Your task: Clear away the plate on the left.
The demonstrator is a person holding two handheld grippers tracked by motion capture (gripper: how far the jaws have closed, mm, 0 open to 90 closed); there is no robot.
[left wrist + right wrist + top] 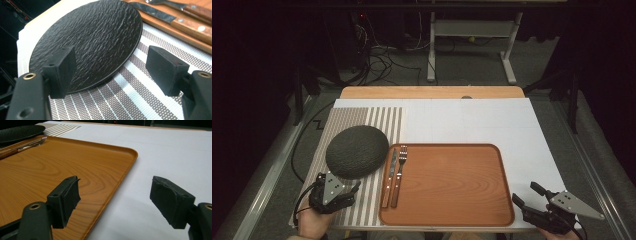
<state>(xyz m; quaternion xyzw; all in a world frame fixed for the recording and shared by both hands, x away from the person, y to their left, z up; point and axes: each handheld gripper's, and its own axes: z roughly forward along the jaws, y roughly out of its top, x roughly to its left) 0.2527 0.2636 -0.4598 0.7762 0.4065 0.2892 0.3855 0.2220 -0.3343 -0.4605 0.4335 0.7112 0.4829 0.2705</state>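
The black plate (357,151) lies flat on a striped placemat (377,200) at the left of the table, just beside the left edge of the wooden tray (452,185). Its surface is rough and rippled (the left gripper view shows the texture clearly). The left gripper (353,191) sits just short of the plate's near rim, its jaws spread wide, one to either side of that rim, holding nothing.

The tray carries a knife (388,178) and a fork (399,175) with wooden handles, side by side along its left edge; the rest of it is bare wood grain. The right gripper (526,193) hovers off the tray's near right corner, its jaws also spread and empty, one over the tray's edge and the other over the white table cover (492,120).

That white cover overlays a light wooden tabletop (432,92). Beyond it the room is dark: grey floor, a tangle of cables (382,60), and the white legs of another table (472,45). No writing or labels can be read anywhere.
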